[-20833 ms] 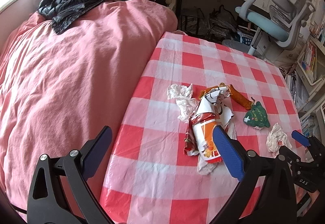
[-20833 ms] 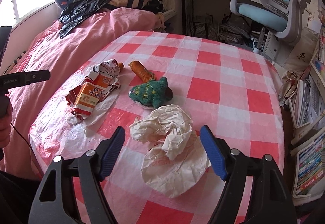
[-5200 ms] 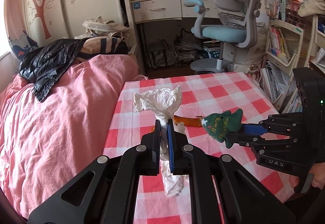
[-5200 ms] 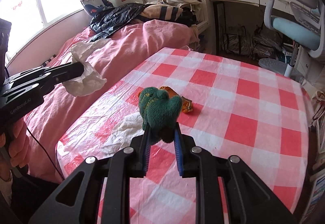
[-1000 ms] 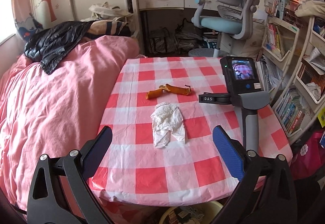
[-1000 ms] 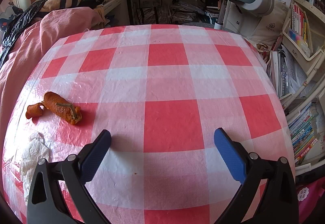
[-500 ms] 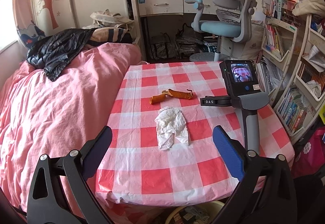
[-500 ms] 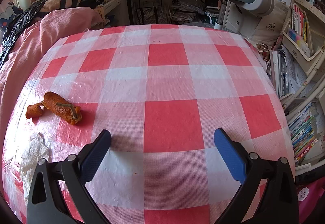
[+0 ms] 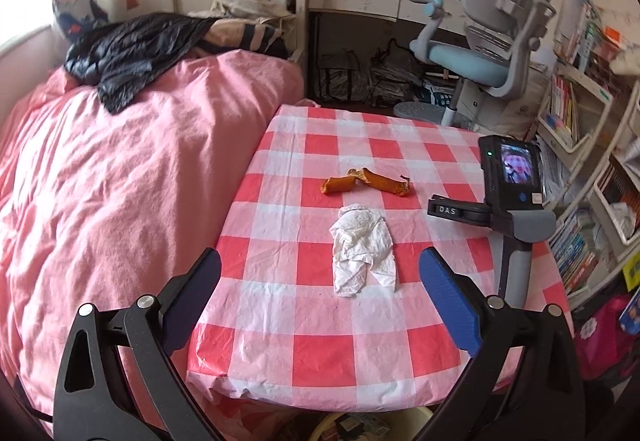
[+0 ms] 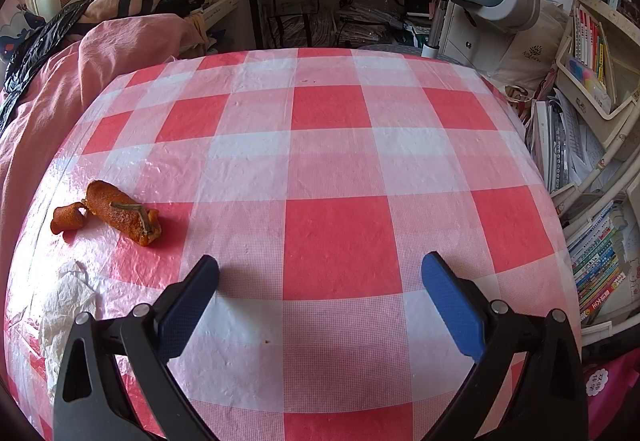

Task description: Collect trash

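A crumpled white tissue (image 9: 362,247) lies on the red-and-white checked table (image 9: 320,321). Behind it lie two pieces of orange peel (image 9: 366,181). My left gripper (image 9: 320,293) is open and empty, held above the table's near edge, short of the tissue. My right gripper (image 10: 320,293) is open and empty, low over the table's right part. Its body shows in the left wrist view (image 9: 500,209). In the right wrist view the peel (image 10: 116,213) and the tissue (image 10: 60,317) lie to the left of the gripper.
A yellowish bin rim (image 9: 360,427) shows below the table's near edge. A pink bed (image 9: 120,181) touches the table's left side. A desk chair (image 9: 480,53) stands beyond the table. Bookshelves (image 9: 592,169) line the right side.
My left gripper has drawn back and risen a little, so the table looks smaller. The right gripper has stayed still. Both stay open and empty.
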Demonstrator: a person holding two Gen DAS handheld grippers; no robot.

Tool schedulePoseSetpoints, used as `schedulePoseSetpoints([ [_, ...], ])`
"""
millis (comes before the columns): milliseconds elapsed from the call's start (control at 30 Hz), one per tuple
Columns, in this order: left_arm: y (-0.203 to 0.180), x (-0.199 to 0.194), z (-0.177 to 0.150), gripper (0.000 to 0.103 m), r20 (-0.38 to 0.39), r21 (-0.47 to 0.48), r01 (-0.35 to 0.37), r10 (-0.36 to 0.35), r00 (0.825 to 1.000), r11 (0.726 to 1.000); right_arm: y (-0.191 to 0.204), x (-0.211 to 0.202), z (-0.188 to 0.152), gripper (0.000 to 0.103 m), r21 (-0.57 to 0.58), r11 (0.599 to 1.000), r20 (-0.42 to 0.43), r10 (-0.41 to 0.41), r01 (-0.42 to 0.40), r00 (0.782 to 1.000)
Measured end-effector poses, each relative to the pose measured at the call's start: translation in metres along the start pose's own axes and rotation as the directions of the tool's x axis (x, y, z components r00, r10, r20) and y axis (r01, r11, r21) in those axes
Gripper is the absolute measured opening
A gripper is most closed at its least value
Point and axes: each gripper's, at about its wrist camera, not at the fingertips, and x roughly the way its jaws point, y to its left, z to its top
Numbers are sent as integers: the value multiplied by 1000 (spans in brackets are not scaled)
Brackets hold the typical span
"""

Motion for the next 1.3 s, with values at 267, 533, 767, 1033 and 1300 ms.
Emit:
schedulePoseSetpoints([
  [267, 52, 25, 11, 96, -54, -172, -31, 22, 998, 985, -1, -1, -1, 97, 0, 1000, 0, 0, 0, 1000],
  [533, 86, 51, 9, 96, -112, -305, -40, 6, 994, 952, 0, 0, 0, 97, 0, 1000, 0, 0, 0, 1000],
  [767, 71, 74, 4, 95, -176, -252, -47, 2, 984, 967, 0, 0, 0, 97, 0, 1000, 1, 0, 0, 1000],
  [1033, 37, 88, 0, 96, -208, -121, -55, 29, 978, 991, 1, 0, 0, 97, 0, 1000, 1, 0, 0, 1000],
  [1300, 14, 128, 6, 96, -250, -35, -45, 35, 968, 998, -5, -12, 6, 97, -43, 986, -20, 161, -162, 987],
])
